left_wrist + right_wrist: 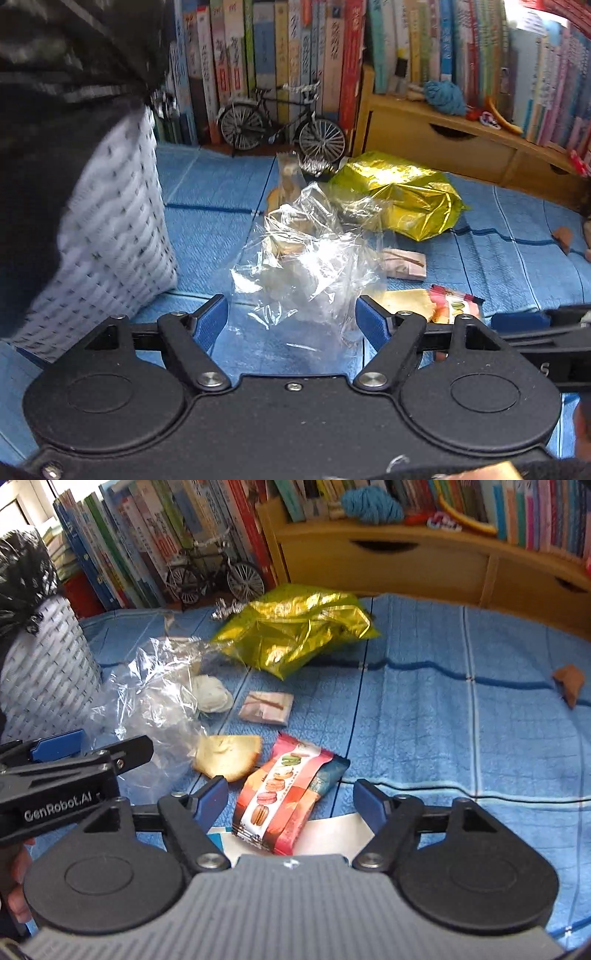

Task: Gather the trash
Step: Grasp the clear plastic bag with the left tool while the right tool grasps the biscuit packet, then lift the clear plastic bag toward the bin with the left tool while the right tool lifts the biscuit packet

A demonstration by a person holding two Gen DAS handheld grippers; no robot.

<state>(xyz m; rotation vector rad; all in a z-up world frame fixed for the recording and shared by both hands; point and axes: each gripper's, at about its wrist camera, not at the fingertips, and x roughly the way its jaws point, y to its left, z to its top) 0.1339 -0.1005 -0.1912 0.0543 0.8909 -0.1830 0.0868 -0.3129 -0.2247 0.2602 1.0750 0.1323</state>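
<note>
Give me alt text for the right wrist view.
The open right gripper hovers over a pink macaron wrapper on a blue cloth. Beyond lie a clear plastic bag, a gold foil bag and a white woven bin; the left gripper enters at left.

Left hand-held gripper (291, 317) and right hand-held gripper (290, 799), jaws apart, angled downward.

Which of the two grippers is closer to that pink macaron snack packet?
Right. The right gripper hangs open directly over the macaron packet, which lies between its fingers. The left gripper is off to the side, open over the clear plastic wrap.
</note>
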